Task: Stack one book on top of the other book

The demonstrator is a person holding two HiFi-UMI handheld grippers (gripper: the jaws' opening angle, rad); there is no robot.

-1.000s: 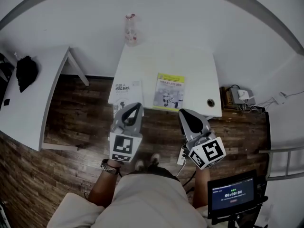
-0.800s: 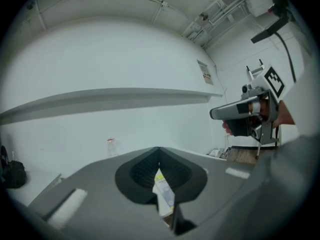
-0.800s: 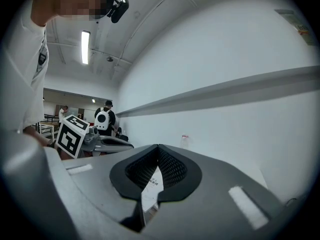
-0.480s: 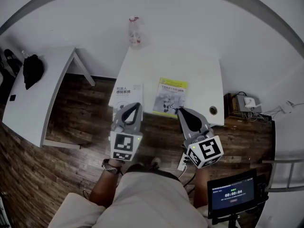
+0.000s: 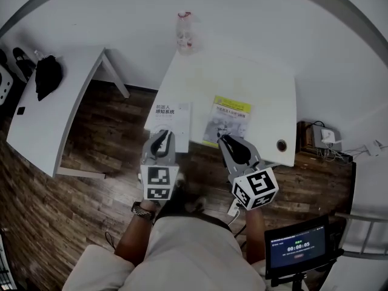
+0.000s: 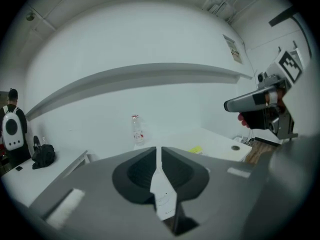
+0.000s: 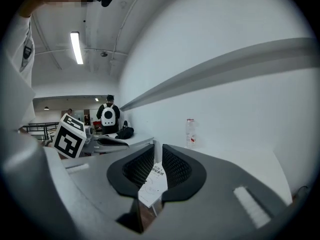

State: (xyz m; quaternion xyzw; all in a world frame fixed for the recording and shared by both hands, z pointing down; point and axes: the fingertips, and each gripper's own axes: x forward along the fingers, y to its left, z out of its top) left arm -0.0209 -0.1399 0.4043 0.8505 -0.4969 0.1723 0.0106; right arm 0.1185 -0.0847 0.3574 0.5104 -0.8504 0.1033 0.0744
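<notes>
Two books lie side by side at the near edge of a white table (image 5: pixel 242 77): a white book (image 5: pixel 171 119) on the left and a yellow-green book (image 5: pixel 230 120) on the right. My left gripper (image 5: pixel 160 143) hovers at the white book's near edge. Its jaws have just been opening and stand a narrow slit apart (image 6: pixel 159 151), with nothing between them. My right gripper (image 5: pixel 227 142) is at the yellow-green book's near left corner. Its jaws have also just been opening and are slightly parted (image 7: pixel 158 149), holding nothing. A printed white cover shows through that gap.
A clear plastic bottle (image 5: pixel 185 32) stands at the table's far edge. A second white table (image 5: pixel 36 126) with a black bag (image 5: pixel 48 76) is to the left. A cable hole (image 5: pixel 280 145) sits near the right front corner. A monitor (image 5: pixel 297 247) stands at lower right.
Both grippers have moved forward and down to the near edges of the books. Their jaws, shut before, now stand slightly apart.
</notes>
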